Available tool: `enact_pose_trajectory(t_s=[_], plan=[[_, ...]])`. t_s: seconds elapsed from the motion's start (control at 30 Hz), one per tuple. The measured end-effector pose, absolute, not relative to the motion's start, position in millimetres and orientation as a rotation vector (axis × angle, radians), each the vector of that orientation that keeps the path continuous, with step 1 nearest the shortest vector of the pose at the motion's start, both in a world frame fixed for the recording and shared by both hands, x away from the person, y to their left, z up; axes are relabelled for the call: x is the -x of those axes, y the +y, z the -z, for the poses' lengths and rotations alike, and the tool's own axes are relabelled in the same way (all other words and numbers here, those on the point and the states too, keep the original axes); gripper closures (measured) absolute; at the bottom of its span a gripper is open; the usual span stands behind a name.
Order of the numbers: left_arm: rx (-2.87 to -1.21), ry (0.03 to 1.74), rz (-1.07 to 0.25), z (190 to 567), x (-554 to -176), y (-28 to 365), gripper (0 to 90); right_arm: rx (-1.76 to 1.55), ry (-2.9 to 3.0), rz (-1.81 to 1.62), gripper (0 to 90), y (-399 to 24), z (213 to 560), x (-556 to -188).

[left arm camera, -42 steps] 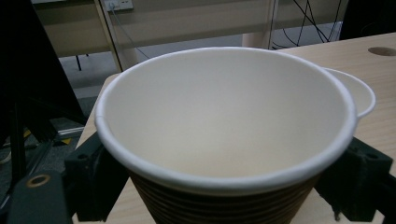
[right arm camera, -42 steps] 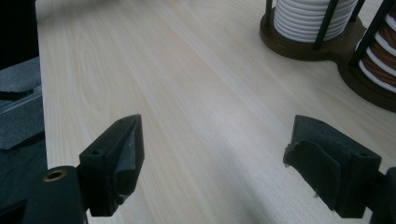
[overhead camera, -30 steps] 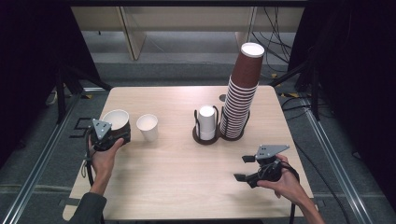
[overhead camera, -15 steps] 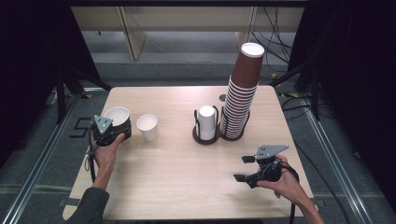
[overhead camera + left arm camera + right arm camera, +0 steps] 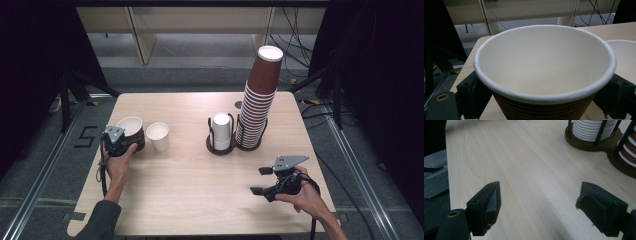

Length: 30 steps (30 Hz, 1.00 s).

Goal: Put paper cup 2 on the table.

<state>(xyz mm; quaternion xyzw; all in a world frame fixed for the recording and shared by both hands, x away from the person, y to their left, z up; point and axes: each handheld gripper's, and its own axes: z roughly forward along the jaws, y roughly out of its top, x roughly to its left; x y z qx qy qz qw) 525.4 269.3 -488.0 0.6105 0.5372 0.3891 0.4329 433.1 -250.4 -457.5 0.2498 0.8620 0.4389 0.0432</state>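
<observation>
My left gripper (image 5: 130, 139) is at the table's left with a brown ribbed paper cup (image 5: 129, 126) upright between its jaws. In the left gripper view the cup (image 5: 544, 65), white inside and empty, sits with a black jaw against each side. Those jaws have just been opening a little, and the pads still lie on the cup's wall. A white paper cup (image 5: 158, 135) stands just right of it. My right gripper (image 5: 260, 180) is held at the near right, open, with bare wood between its jaws (image 5: 544, 207).
A dark wooden holder (image 5: 220, 145) at the table's middle back carries a short pile of white cups (image 5: 220, 127) and a tall leaning stack of brown cups (image 5: 260, 100). The table's (image 5: 200, 200) left edge lies close to the left hand.
The left hand has sunk slightly with the brown cup and drifted a little toward the white cup. The right hand has not moved.
</observation>
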Motion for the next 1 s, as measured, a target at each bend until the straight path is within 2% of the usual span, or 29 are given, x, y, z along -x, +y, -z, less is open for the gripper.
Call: enact_pose_trajectory(t_s=[0.33, 0.67, 1.0], plan=[[-1.543, 1.321, -0.946, 490.3, -523.7, 268.1, 9.3, -0.778, 2.637, -1.346, 19.2, -250.6, 458.2, -432.6], [-1.607, 1.340, -0.865, 491.3, -520.4, 267.6, 10.8, -0.771, 2.635, -1.342, 19.3, -250.9, 458.4, -432.8], [-1.637, 1.337, -0.857, 489.6, -516.6, 262.9, 11.7, -0.738, 2.632, -1.341, 19.3, -251.1, 458.1, -433.4]])
